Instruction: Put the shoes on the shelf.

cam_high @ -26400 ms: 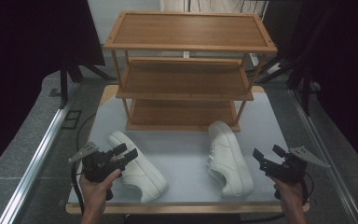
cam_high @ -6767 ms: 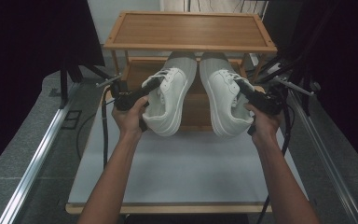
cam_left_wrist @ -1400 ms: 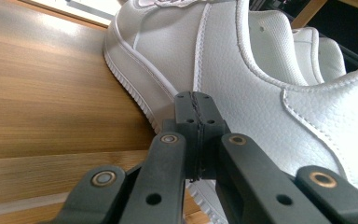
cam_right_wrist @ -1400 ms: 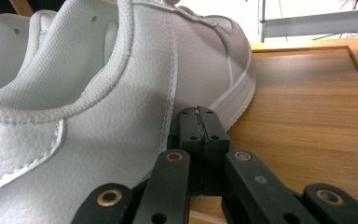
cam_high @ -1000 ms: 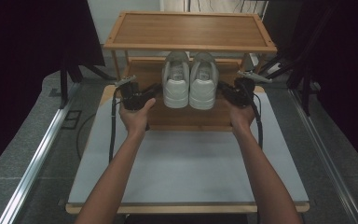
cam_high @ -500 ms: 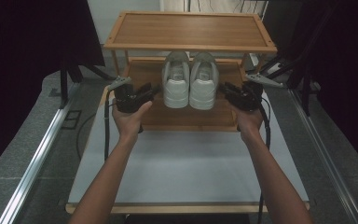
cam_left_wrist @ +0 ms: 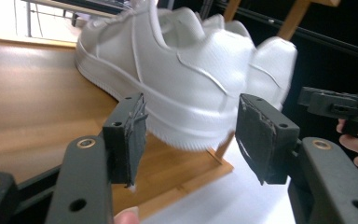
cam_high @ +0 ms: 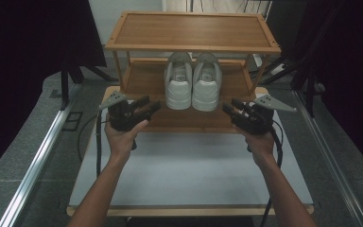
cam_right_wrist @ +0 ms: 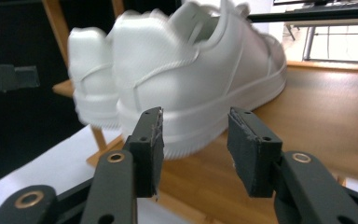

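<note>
Two white sneakers stand side by side on the middle shelf of a wooden rack (cam_high: 137, 78), heels toward me: the left sneaker (cam_high: 178, 84) and the right sneaker (cam_high: 206, 84). My left gripper (cam_high: 150, 107) hovers left of the pair, apart from it. Its jaws have just been opening and nothing is between them; the left sneaker (cam_left_wrist: 177, 79) lies beyond the left gripper (cam_left_wrist: 189, 123). My right gripper (cam_high: 229, 107) hovers right of the pair. Its jaws have also just been opening and are empty, with the right sneaker (cam_right_wrist: 200, 79) beyond the right gripper (cam_right_wrist: 195, 135).
The rack has a bare top shelf (cam_high: 194, 29) and a lower shelf (cam_high: 189, 120). It stands at the far end of a white table (cam_high: 189, 165). Dark curtains and stand legs flank the table. A metal rail (cam_high: 33, 165) runs along the floor at the left.
Both grippers have let go of the sneakers, opened, and drawn back and outward from the pair. The sneakers stay on the middle shelf.
</note>
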`<control>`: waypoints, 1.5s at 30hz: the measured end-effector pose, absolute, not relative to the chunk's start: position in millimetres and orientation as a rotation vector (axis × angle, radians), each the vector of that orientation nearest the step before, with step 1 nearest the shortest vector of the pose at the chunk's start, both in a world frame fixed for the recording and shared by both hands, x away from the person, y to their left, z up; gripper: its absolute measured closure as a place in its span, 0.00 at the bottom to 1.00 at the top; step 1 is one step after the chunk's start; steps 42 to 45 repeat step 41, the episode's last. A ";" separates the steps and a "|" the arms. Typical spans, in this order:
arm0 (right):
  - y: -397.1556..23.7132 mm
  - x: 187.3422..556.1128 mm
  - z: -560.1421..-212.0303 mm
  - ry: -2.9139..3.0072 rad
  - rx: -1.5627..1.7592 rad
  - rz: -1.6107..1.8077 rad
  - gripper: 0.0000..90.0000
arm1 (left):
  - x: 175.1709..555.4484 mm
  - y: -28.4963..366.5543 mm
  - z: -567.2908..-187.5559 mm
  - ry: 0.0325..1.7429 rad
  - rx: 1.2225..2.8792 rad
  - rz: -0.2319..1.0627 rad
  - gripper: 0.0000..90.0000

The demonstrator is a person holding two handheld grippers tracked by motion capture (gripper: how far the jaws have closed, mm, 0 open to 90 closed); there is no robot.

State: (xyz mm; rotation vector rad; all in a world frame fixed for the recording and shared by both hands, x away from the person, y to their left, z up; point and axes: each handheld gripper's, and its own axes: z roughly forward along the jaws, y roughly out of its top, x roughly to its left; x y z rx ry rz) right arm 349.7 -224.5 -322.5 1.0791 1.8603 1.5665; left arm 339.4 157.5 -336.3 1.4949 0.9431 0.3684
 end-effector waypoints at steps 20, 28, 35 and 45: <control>-258.4 267.4 -380.6 1.900 1.036 1.568 0.58 | 264.0 175.1 -403.0 0.927 1.599 0.277 0.42; -264.6 255.8 -404.1 1.946 1.047 1.541 0.58 | 260.3 179.3 -418.8 0.948 1.618 0.275 0.42; -268.5 255.8 -405.1 1.920 1.055 1.569 0.55 | 258.7 179.7 -421.6 0.949 1.615 0.276 0.41; -271.6 252.0 -405.4 1.914 1.079 1.578 0.47 | 259.2 181.5 -423.7 0.947 1.631 0.316 0.37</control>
